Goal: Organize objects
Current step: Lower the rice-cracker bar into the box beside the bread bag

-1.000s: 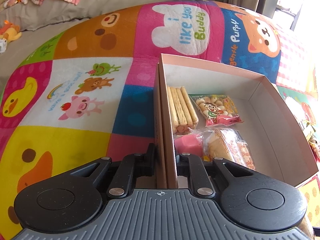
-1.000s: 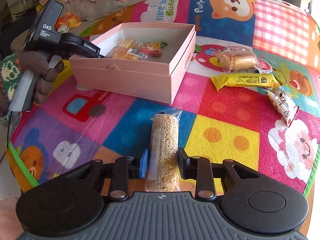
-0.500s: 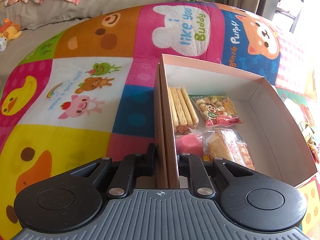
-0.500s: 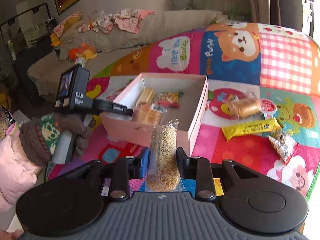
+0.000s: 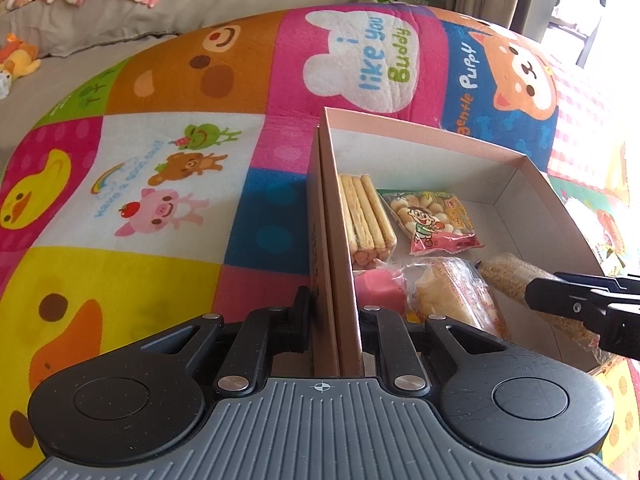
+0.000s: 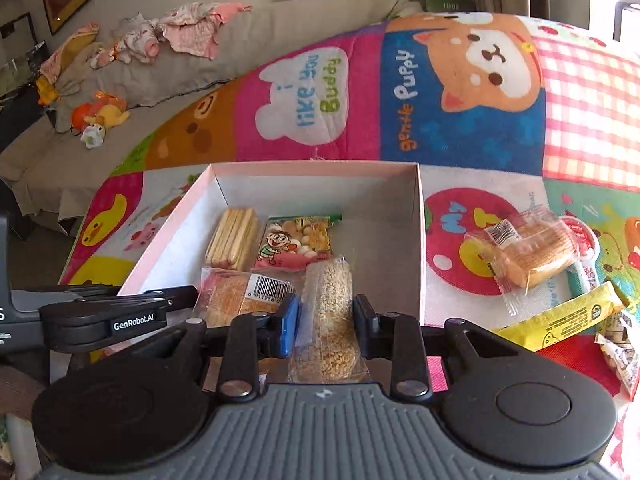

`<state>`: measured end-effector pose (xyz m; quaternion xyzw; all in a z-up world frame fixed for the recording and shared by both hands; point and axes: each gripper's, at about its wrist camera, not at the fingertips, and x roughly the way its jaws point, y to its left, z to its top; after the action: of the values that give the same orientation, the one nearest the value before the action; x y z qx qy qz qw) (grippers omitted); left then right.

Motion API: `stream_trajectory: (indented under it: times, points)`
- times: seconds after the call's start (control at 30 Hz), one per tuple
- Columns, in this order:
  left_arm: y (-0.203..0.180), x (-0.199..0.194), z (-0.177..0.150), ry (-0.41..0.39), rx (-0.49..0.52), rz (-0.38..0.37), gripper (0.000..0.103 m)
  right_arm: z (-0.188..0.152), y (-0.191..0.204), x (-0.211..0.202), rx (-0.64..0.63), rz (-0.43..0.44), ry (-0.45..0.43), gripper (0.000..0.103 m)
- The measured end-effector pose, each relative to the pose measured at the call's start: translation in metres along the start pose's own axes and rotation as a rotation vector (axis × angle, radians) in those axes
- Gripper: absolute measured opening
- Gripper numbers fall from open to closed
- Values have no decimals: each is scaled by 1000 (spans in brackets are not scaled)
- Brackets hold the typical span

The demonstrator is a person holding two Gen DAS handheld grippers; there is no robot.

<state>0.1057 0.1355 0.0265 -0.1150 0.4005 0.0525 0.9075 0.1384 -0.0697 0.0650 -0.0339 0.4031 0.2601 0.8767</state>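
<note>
**Pink box pinned, grain bar over it**

Pink cardboard on the left: the left tongs [image 5: 331,312] are pinching the near side wall of the box [image 6: 420,240], one finger outside, one inside. Inside sit a pack of wafer sticks [image 6: 232,242], a cartoon snack bag [image 6: 298,242] and a barcoded cake pack [image 6: 244,294]. Moving right, the right tongs [image 6: 326,324] are clamped on a clear-wrapped grain bar [image 6: 328,312], held above the box's near edge. Further right, on the patchwork play mat [image 6: 460,128], lie a wrapped cake [image 6: 532,254] and a yellow bar [image 6: 560,318].
</note>
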Motion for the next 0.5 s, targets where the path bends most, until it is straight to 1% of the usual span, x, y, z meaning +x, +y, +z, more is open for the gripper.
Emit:
stream_trajectory:
  times: [0.07,0.13,0.27,0.33,0.4,0.5]
  points:
    - [-1,0,-1,-3,5,7,16,-3,3,0,-20,9,8,31]
    - [-2,0,-1,-7,7,12,16,-7,4,-1,-40,38,19,33]
    - [-2,0,-2,-8,7,11,16,-9,8,-1,-67,13,15,33]
    - [-2,0,-2,-7,5,7,16,-11,7,-5,-63,22,13,36]
    - [-2,0,-2,-6,3,4,16,-12,4,-14,-58,33,-2,36]
    - [-1,0,-2,-6,3,5,16,-11,-8,-35,-31,35,-58,36]
